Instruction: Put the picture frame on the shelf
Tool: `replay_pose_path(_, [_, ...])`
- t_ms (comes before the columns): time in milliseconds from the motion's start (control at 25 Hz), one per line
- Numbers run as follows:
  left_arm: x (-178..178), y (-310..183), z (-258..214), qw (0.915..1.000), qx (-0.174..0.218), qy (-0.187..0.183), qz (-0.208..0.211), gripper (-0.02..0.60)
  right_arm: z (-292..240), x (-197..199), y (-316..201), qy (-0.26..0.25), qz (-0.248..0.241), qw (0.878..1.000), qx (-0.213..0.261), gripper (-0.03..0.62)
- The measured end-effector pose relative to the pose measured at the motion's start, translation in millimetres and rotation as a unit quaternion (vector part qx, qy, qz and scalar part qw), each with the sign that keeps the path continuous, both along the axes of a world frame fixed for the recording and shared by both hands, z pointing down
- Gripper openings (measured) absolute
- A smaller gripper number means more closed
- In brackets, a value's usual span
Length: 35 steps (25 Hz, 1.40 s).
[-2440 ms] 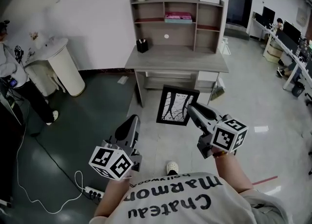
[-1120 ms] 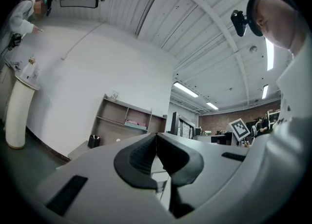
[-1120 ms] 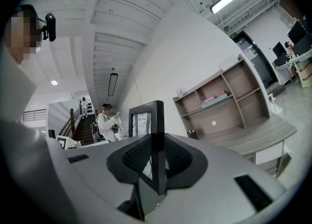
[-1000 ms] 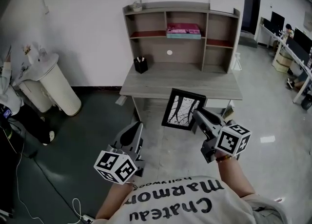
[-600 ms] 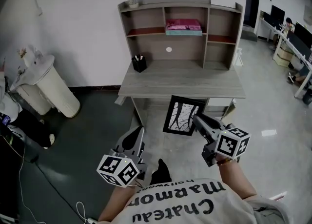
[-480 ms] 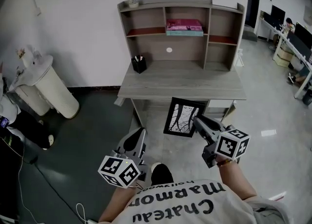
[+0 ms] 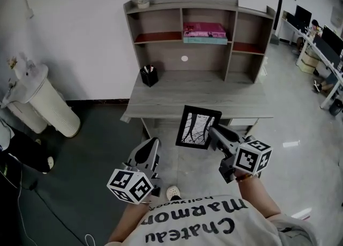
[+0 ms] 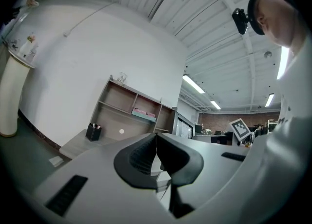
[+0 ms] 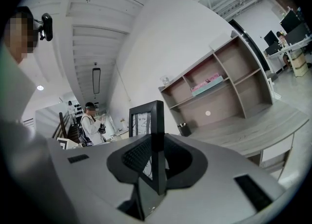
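R tongs (image 7: 215, 132) clamp the black-rimmed picture frame w/ a black-and-white branch print (image 7: 198, 127) by its right edge. In the right gripper view the pads press both faces of the rim, seen edge-on. Frame hangs in the air, long axis roughly vertical, slightly tilted, print toward the person, in front of and below the grey wooden shelf unit (image 7: 231, 41). That unit stands on the grey bench (image 7: 161, 105).

L tongs (image 7: 148, 153) are pinched together w/ nothing between, lower and further out from the shelf unit, toward its left front.

Key relation: shelf unit lies ahead of and above the R tongs, so the frame likely has to go up and forward across the bench. R hand is nearer and has the load.

A pink flat box (image 7: 204, 29) lies in the unit's centre upper bay; bays either side look free. Black pen cup (image 7: 149, 75) sits at its lower left, prob. off the path. Placing not yet begun.
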<state>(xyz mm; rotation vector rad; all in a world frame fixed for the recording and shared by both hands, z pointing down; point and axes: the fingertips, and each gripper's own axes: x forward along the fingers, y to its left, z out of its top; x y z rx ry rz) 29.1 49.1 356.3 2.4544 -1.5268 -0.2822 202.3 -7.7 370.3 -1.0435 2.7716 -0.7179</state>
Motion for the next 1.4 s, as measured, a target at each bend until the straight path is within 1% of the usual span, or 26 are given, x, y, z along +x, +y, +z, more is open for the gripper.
replay_pose_path(120, [-15.1,-24.2,-9.2,1.0000,0.004,0.002,0.002,0.018,-8.2,-12.3,-22.3,-0.003,0.004,1.000,0.001,0.086])
replay_pose_path(280, [-37.7,-57.1,-25.1,0.9999,0.016,-0.002,0.002,0.017,-26.2,-31.0,-57.6,-0.002,0.009,1.000,0.016,0.086])
replay_pose_path(480, [-69.6,-96.1,-35.5,0.9998,0.020,-0.006,0.000,0.017,-43.5,-54.7,-103.0,-0.018,0.015,0.999,0.027,0.086])
replay_pose_path(680, [-108.2,-134.9,-39.5,0.9994,0.030,-0.011,-0.008,0.017,-50.4,-77.8,-150.6,-0.005,0.044,0.998,0.050,0.086])
replay_pose_path(840, [-131.6,-162.8,-40.2,0.9992,0.038,-0.015,-0.005,0.017,-51.5,-94.2,-178.8,-0.010,0.057,0.997,0.059,0.086])
replay_pose_path(1000, [-147.7,-180.0,-33.7,0.9991,0.037,-0.017,-0.003,0.018,-46.9,-103.1,-199.6,-0.010,0.071,0.996,0.060,0.086])
replay_pose_path(1200, [-162.1,-189.3,-21.7,0.9998,0.019,-0.001,-0.008,0.018,-34.7,-106.0,-215.4,-0.002,0.085,0.996,0.035,0.086])
replay_pose_path(1400, [-180.5,-192.8,-26.8,0.9993,0.029,-0.001,-0.024,0.018,-35.3,-112.9,-231.0,0.002,0.083,0.996,0.035,0.086])
